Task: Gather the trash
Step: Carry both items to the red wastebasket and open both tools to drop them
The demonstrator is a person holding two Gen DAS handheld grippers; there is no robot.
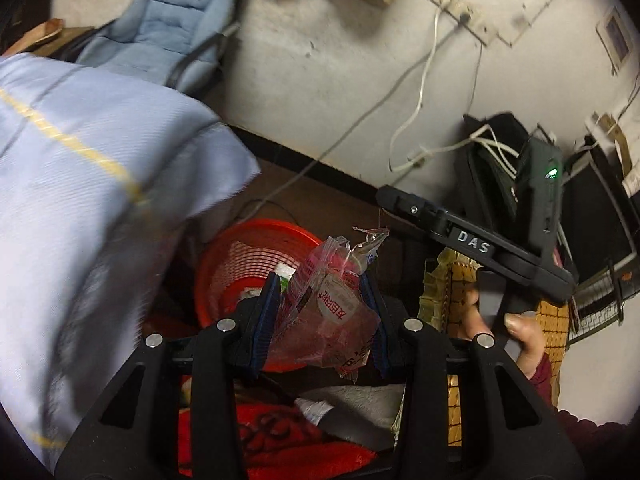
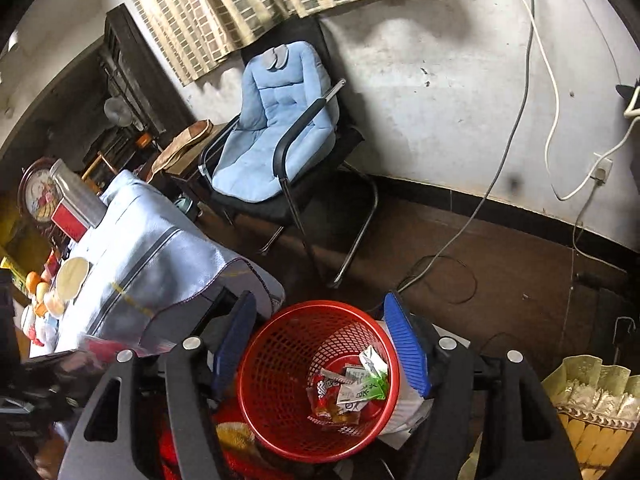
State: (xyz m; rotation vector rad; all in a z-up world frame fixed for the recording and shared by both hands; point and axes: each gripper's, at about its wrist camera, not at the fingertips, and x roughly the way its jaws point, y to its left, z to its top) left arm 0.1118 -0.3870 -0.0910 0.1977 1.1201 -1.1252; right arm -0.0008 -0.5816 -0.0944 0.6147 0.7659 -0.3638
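Note:
My left gripper is shut on a crumpled clear plastic wrapper with red print, held above and in front of the red mesh trash basket. In the right wrist view the basket stands on the floor between my right gripper's blue pads; several wrappers lie in its bottom. My right gripper is open wide and empty, above the basket. The right gripper's body with the person's hand shows in the left wrist view.
A table with a light blue cloth stands at the left, with a bowl, fruit and a tin. A chair with a blue cushion is behind the basket. Cables trail on the floor. Red fabric lies below.

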